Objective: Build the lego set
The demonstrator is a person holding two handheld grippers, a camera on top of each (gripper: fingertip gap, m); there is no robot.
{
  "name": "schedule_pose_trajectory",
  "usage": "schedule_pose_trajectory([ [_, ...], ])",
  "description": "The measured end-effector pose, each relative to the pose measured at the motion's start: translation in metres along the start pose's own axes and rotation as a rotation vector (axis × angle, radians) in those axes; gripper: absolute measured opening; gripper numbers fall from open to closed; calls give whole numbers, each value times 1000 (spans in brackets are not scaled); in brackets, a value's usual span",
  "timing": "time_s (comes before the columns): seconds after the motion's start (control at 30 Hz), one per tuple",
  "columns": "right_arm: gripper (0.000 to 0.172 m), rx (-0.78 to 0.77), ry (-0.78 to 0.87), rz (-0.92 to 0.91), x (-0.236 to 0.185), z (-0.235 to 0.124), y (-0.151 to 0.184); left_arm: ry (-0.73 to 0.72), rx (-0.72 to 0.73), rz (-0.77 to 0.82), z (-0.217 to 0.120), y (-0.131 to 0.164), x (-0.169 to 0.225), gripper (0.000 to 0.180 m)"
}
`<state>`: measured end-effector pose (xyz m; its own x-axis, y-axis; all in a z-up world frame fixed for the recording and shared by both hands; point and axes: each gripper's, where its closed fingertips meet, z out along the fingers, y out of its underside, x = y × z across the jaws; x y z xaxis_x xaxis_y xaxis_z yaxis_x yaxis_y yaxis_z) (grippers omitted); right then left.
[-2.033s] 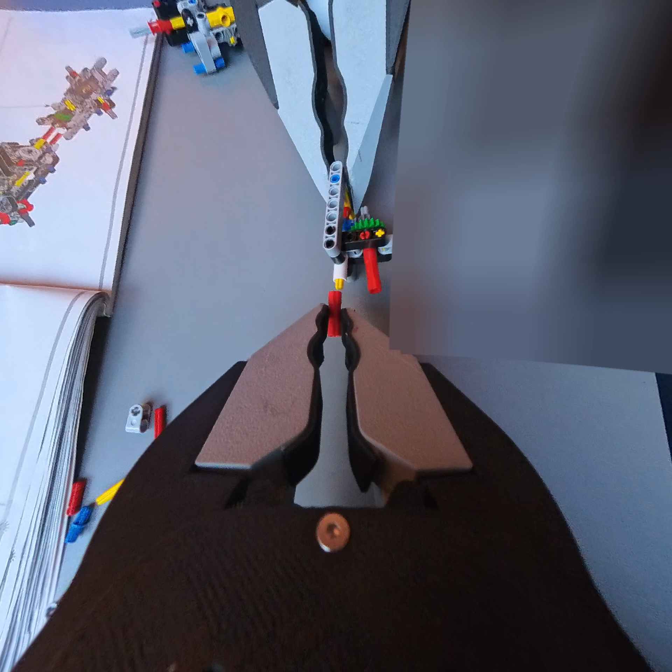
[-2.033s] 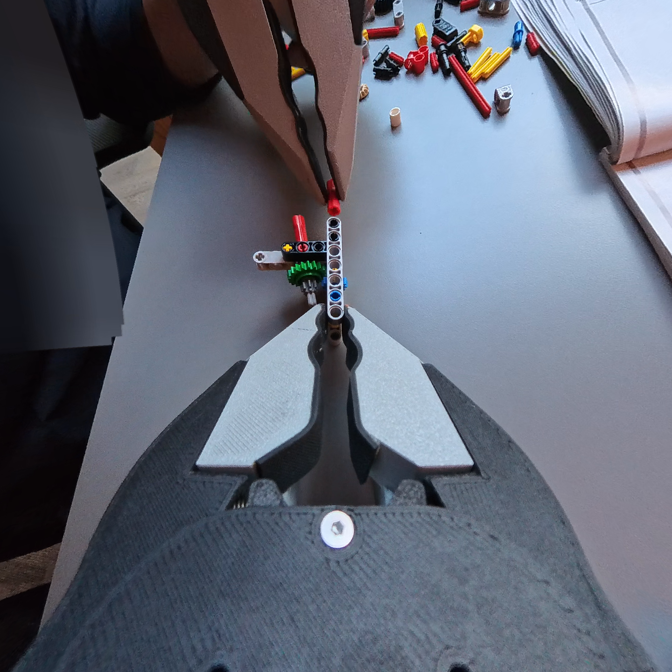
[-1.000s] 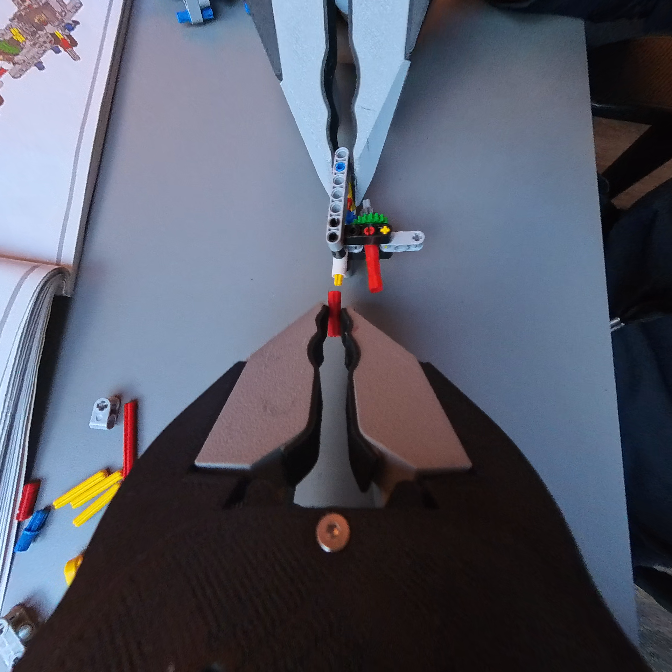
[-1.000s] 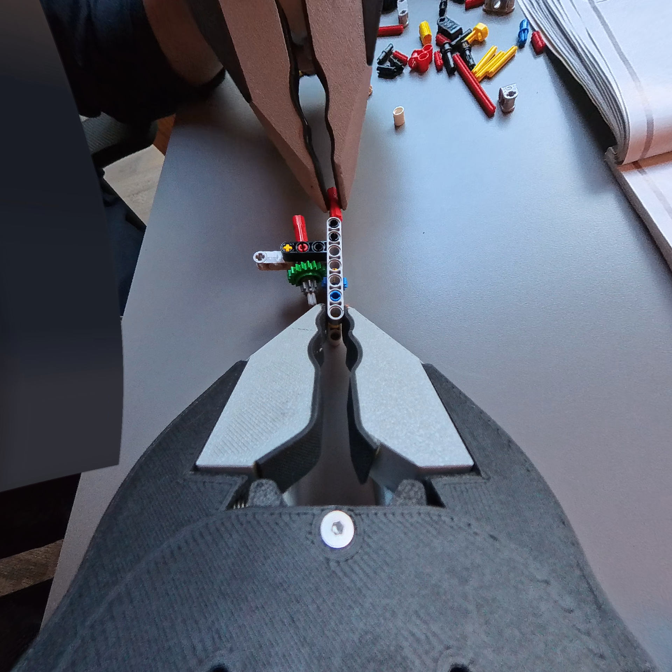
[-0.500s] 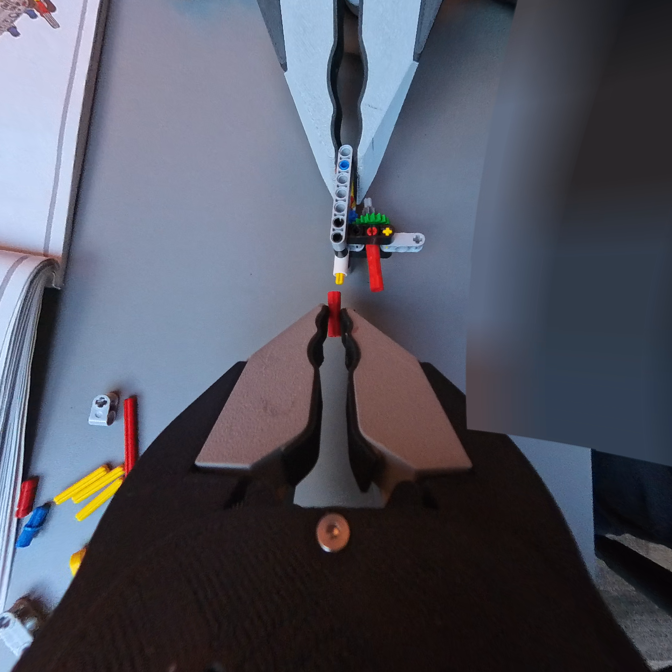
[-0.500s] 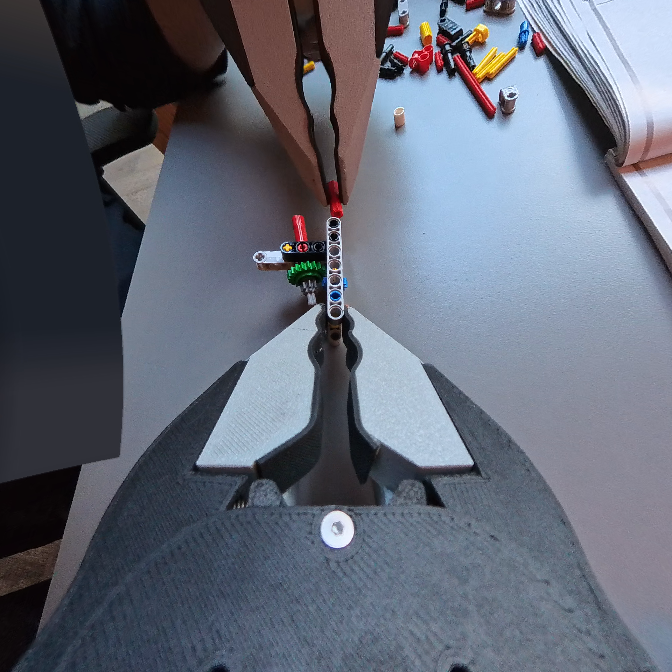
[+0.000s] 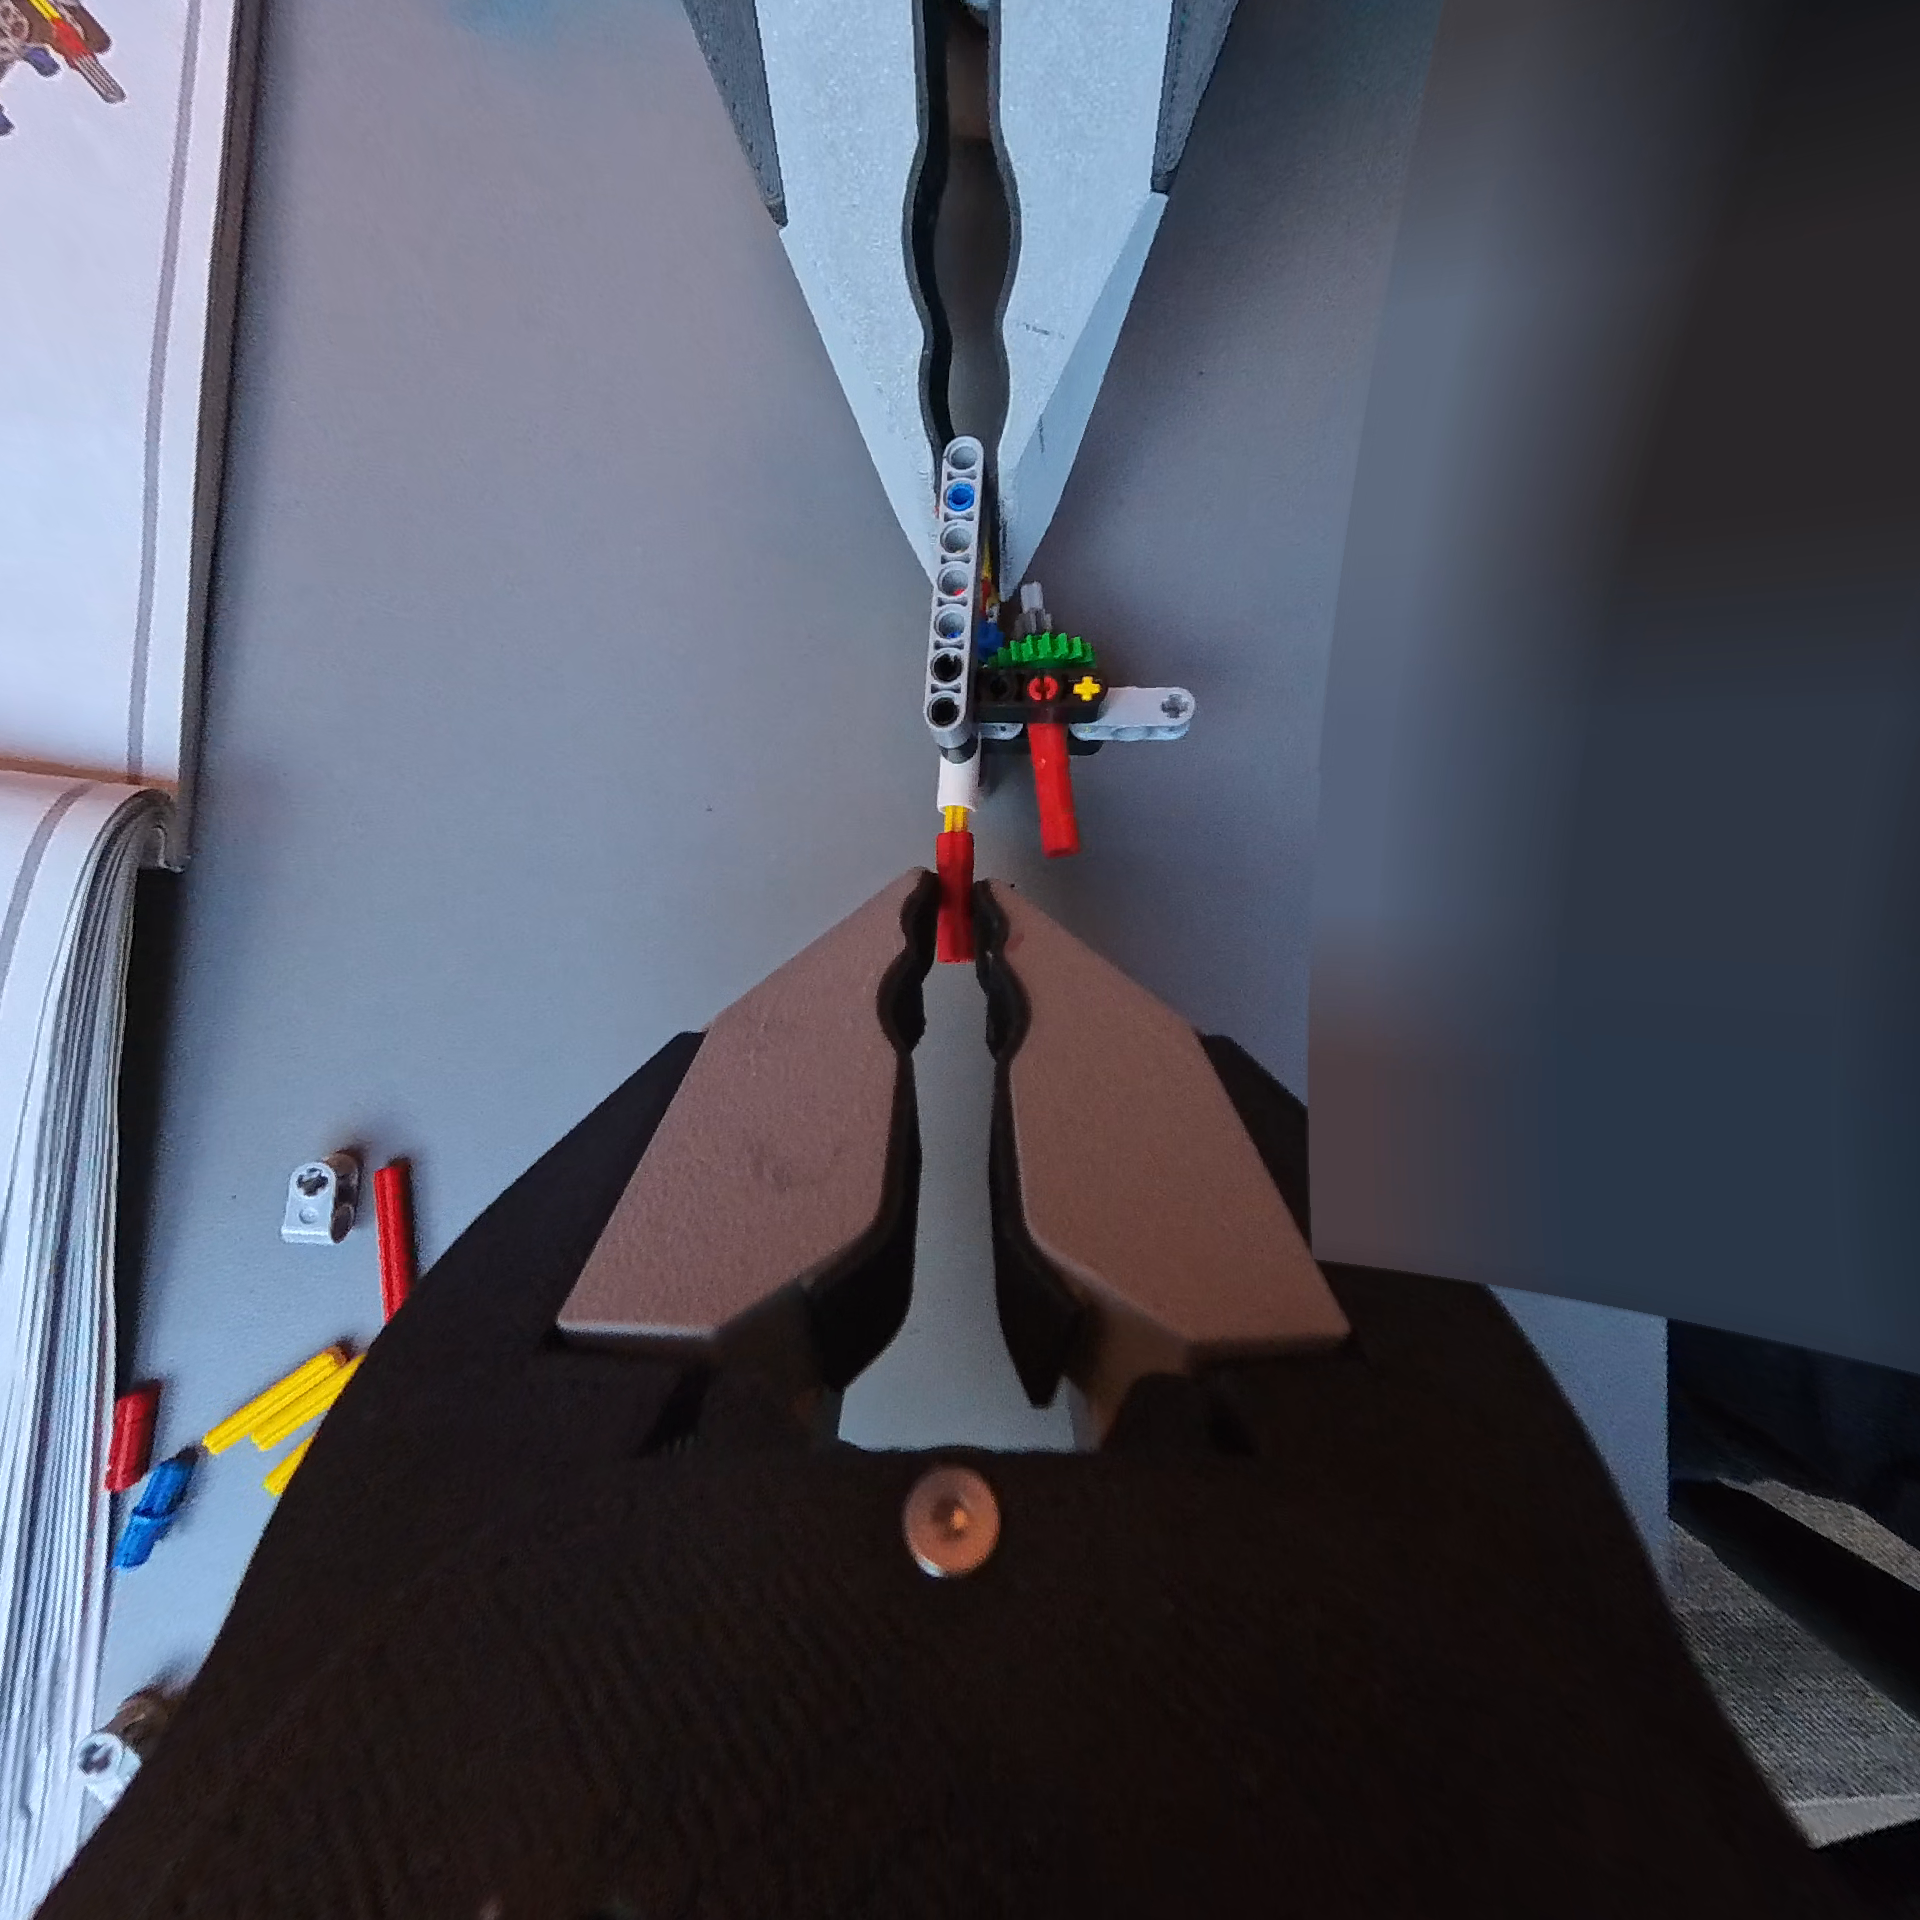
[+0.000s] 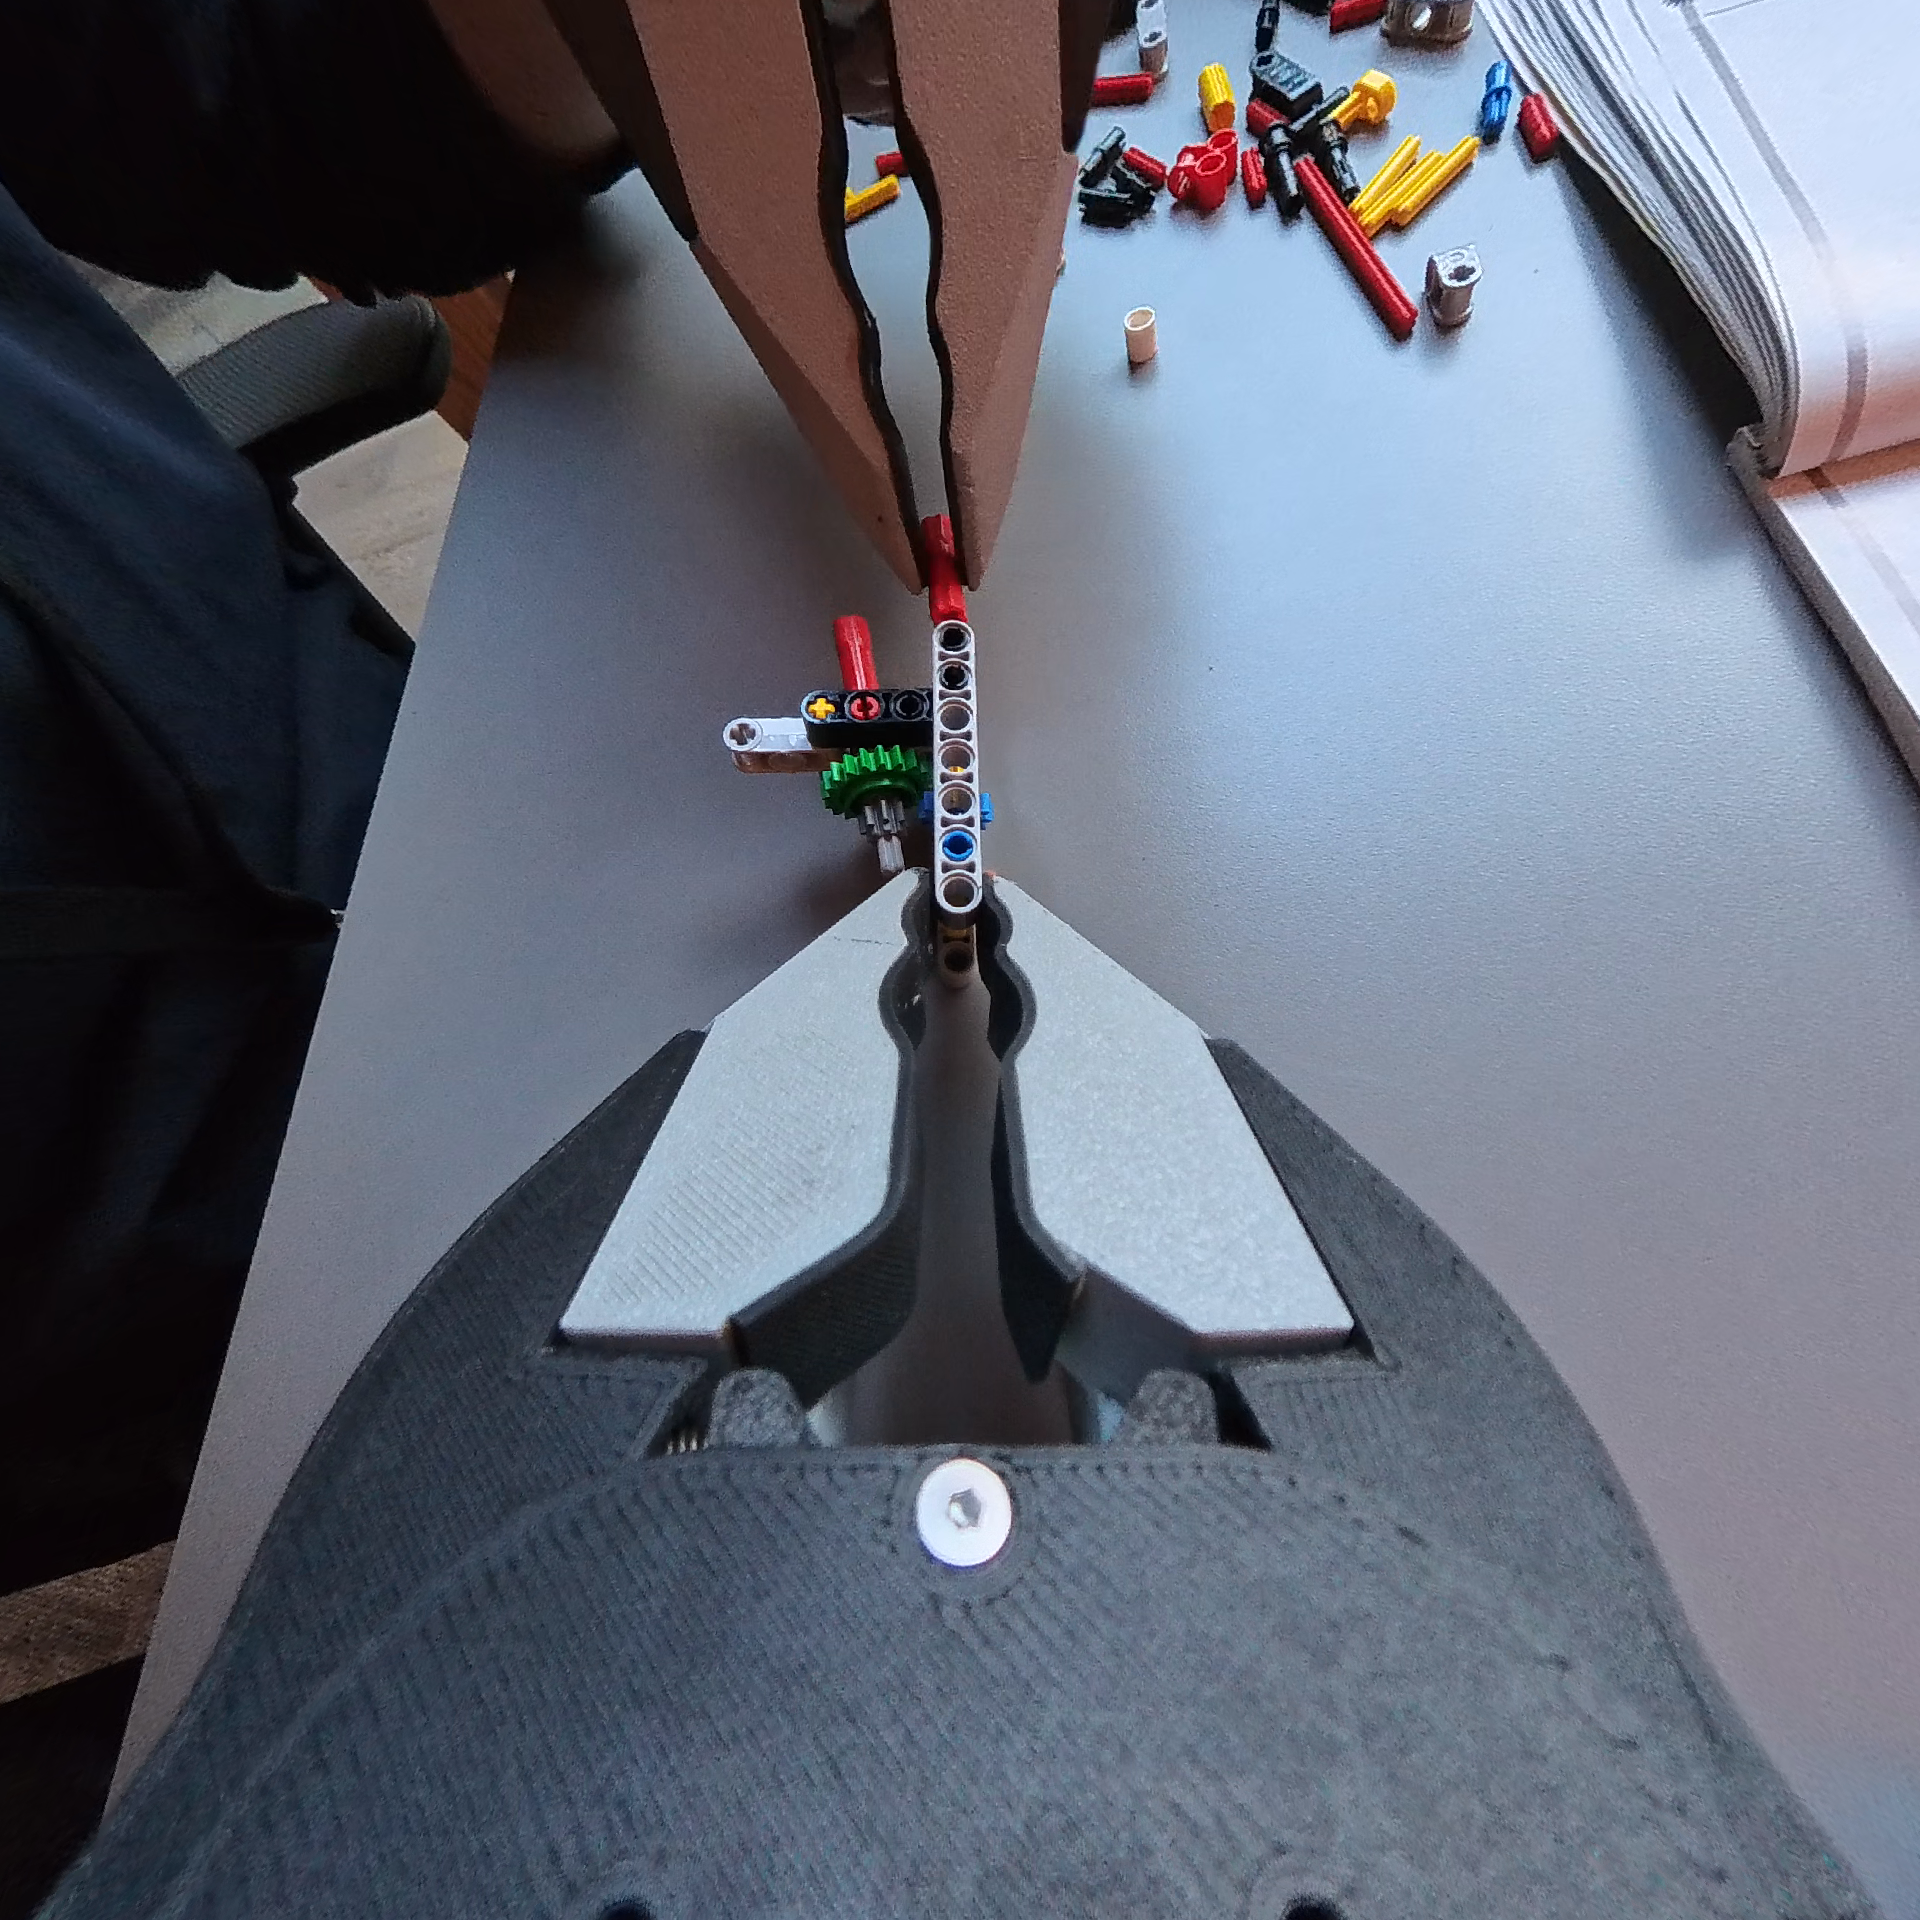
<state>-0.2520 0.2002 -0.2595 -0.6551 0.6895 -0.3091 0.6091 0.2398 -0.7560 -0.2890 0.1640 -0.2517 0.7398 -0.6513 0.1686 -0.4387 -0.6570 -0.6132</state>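
The left claw (image 7: 954, 914) is clamped on a small red peg (image 7: 955, 899). Both brown fingers (image 7: 831, 1039) press on its sides. The tip of the red peg meets a thin yellow rod (image 7: 953, 821) that sticks out of a white sleeve (image 7: 958, 784).

That white sleeve is the near end of a little toy build (image 8: 894, 748), held up over the table (image 8: 1351, 727). The right claw (image 8: 956, 914) is clamped on the far end of the toy build, with its grey fingers (image 8: 810, 1039) tight on the long grey bar with holes (image 8: 956, 769). So the toy build sits right between the two claws.

On the toy build there is a green gear (image 8: 875, 779), a short black bar (image 8: 868, 709) and a red stick (image 8: 852, 646), all to one side of the long grey bar.

Well away from the toy build, past the left claw, loose red, yellow and black bits (image 8: 1320, 156) lie on the table. Beside those bits, farther from the toy build, is a thick open book (image 8: 1766, 208).

It looks like the red peg is being joined to the yellow rod.
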Motion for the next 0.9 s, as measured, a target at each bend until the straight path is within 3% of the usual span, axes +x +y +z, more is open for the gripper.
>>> schedule_pose_trajectory([
  [0.9, 4, -2, 0, -8, -2, 0, 0, 21, 0, -17, 5, 1, 2, 2],
])
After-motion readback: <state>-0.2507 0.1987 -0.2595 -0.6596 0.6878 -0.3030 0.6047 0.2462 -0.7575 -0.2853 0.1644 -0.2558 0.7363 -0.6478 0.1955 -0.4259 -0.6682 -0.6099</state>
